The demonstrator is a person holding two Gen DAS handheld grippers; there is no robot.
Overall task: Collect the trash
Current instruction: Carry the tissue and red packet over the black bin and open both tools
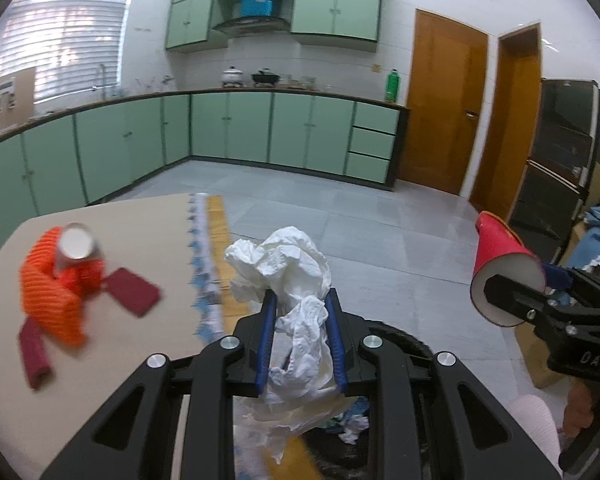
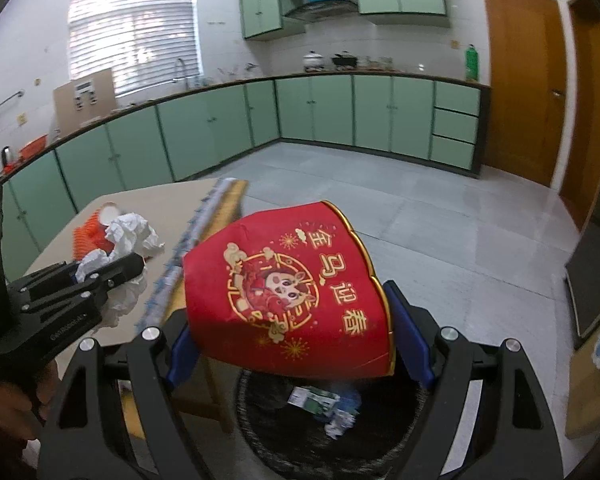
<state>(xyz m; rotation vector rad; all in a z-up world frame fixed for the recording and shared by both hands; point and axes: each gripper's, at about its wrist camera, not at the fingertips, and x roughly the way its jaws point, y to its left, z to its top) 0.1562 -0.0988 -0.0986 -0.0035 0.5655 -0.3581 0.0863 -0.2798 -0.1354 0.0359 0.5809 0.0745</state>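
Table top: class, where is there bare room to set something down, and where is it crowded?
Bare room lies on the table between the orange cloth and the patterned edge strip. The left side is crowded: cloth, metal can, two dark red pieces.

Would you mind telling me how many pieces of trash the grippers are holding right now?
2: crumpled white tissue in the left gripper, and a red paper cup in the right gripper, above the dark bin.

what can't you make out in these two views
- Left wrist view: the round black bin is mostly hidden by the left gripper and its crumpled white tissue.
- Left wrist view: the orange knitted cloth on the beige table is motion-blurred.
- Right wrist view: the red printed paper cup covers the bin's far rim.
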